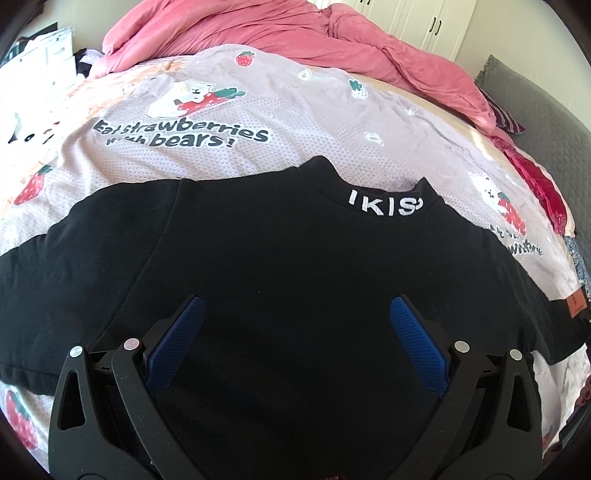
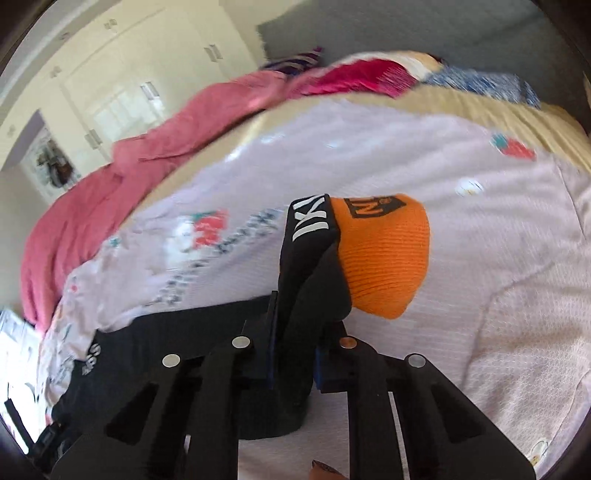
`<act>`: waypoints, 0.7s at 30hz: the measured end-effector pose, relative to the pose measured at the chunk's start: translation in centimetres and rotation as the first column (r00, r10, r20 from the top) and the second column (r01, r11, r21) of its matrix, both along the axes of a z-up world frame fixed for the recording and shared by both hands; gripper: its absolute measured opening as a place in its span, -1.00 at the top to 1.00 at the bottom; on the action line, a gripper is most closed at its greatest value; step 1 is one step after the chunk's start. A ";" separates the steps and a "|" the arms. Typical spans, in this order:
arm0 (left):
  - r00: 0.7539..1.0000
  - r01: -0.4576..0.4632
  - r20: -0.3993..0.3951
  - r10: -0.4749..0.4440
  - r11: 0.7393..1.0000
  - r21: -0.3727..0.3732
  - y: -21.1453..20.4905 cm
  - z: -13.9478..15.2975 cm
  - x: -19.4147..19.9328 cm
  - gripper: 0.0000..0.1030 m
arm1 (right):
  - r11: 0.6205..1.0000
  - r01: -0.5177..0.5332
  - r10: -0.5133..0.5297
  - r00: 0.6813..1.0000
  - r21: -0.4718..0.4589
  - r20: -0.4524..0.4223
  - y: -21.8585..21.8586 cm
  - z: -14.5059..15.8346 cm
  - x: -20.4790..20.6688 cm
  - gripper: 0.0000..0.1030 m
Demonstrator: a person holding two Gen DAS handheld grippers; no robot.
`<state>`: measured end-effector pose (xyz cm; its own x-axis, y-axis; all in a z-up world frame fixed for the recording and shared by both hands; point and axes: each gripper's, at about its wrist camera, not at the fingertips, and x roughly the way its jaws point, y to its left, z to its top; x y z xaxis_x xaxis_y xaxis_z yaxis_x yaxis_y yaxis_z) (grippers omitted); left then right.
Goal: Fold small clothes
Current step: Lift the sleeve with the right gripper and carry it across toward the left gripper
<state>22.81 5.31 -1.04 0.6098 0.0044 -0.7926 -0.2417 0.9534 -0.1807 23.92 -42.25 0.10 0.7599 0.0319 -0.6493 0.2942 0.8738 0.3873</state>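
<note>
A small black shirt [image 1: 295, 258] lies spread flat on the bed, its collar with white lettering [image 1: 384, 205] pointing away from me. My left gripper [image 1: 295, 301] hovers over the shirt's middle, open wide, with nothing between its blue pads [image 1: 417, 339]. In the blurred right wrist view my right gripper [image 2: 297, 325] is shut on the shirt's black sleeve [image 2: 310, 280]. The sleeve stands up from between the fingers and ends in an orange ribbed cuff [image 2: 384, 258]. The shirt's body [image 2: 166, 339] trails off to the left.
The printed lilac bedsheet [image 1: 258, 122] covers the bed. A pink duvet [image 1: 295, 33] is bunched at the far side. Red and blue clothes [image 1: 535, 177] lie along the right edge by a grey padded headboard [image 1: 546, 125]. White wardrobe doors [image 1: 424, 22] stand behind.
</note>
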 end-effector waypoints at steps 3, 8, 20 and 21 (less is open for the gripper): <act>1.000 -0.009 0.008 0.009 1.000 -0.019 0.7 0.3 -0.3 -0.84 | 0.998 -0.060 0.060 0.998 -0.009 0.032 2.2 1.7 0.2 0.76; 0.999 -0.026 0.027 0.027 0.999 -0.037 1.8 0.8 -0.9 -0.84 | 0.988 -0.148 0.151 0.984 -0.033 0.090 6.1 4.6 0.4 0.76; 0.996 -0.028 0.076 0.044 0.979 -0.203 4.5 1.5 -2.0 -0.84 | 0.939 -0.340 0.345 0.931 -0.059 0.122 15.0 6.8 0.6 0.76; 0.996 -0.028 0.081 0.047 0.975 -0.223 4.8 1.6 -2.1 -0.84 | 0.934 -0.352 0.357 0.926 -0.064 0.120 15.7 6.8 0.5 0.76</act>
<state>20.71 10.10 0.52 0.6775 -0.1411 -0.7219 -0.2511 0.8781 -0.4072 24.44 -26.59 6.86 0.7802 0.2899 -0.5543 -0.0872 0.9279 0.3626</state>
